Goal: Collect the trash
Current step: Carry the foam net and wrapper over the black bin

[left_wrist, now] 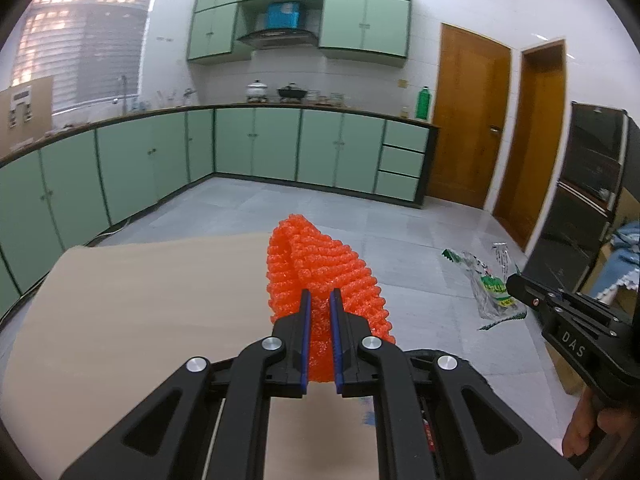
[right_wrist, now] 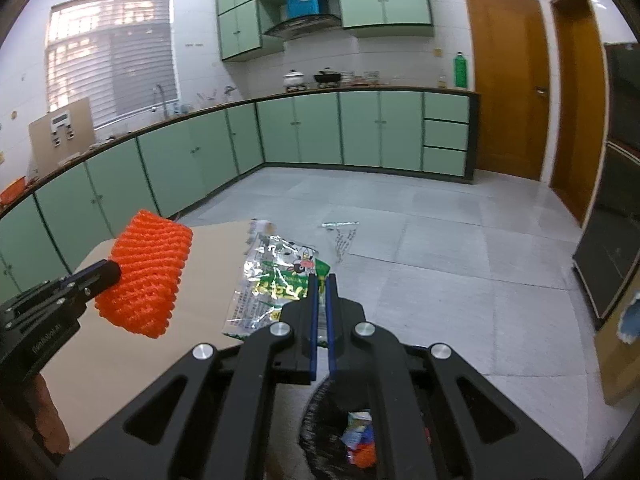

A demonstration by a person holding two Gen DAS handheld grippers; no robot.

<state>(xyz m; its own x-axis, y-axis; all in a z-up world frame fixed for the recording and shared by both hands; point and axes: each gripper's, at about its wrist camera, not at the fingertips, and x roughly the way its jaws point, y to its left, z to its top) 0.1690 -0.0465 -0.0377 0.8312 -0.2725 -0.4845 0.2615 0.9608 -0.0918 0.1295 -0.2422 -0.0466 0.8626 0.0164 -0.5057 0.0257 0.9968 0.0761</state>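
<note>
1. The left gripper (left_wrist: 320, 294) has its blue pads squeezed on an orange foam net (left_wrist: 320, 276). The net is soft and bumpy, rolled like a sleeve, and it sticks up past the fingertips.
2. The net is held in the air over the far right corner of a pale wooden table (left_wrist: 140, 312).
3. The right gripper (right_wrist: 320, 278) pinches a crinkly clear plastic bag (right_wrist: 276, 280) with green print. Its pads are almost together on the bag's thin edge.
4. The bag hangs in the air just past the table's right edge, over the grey tiled floor (right_wrist: 440, 248).
5. Below the right gripper sits a dark round trash bin (right_wrist: 320, 412) with a blue and orange scrap (right_wrist: 360, 436) inside.
6. Green cabinets (left_wrist: 276, 144) and brown doors (left_wrist: 472, 120) stand far behind.
</note>
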